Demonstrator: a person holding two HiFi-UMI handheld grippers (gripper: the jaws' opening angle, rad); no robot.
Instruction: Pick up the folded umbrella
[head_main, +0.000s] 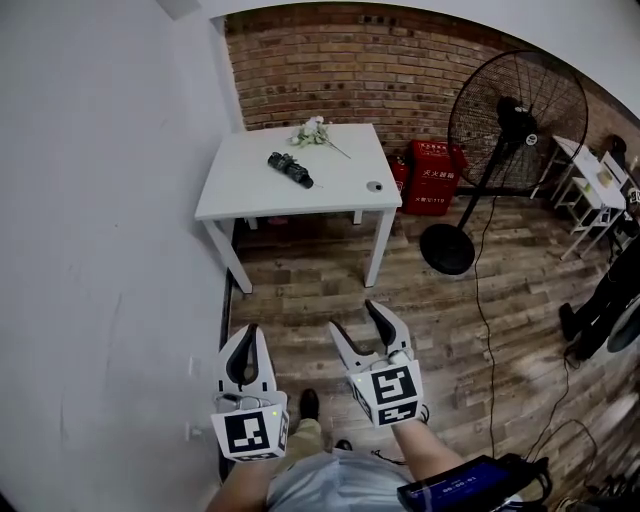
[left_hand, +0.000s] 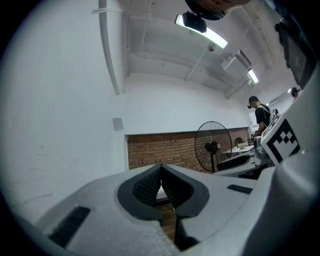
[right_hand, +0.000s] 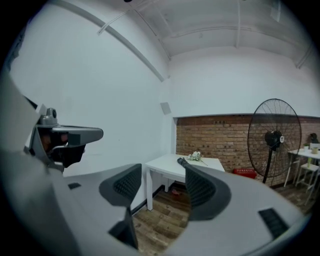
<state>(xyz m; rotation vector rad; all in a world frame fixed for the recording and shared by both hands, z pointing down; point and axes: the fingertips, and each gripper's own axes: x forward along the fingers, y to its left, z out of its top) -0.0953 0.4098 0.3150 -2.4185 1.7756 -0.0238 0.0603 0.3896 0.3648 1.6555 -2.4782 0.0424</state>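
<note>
Short black folded umbrella (head_main: 290, 169) lies on the white square tabletop (head_main: 340, 190), well apart from both grippers.
Left tongs (head_main: 247, 331) pressed together, empty; right tongs (head_main: 355, 318) spread, empty.

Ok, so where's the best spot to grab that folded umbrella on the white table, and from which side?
Probably its mid-length: the folded umbrella lies flat and diagonal on the white table, a short dark cylinder. Come from above with the open right gripper, jaws across its narrow width.
</note>
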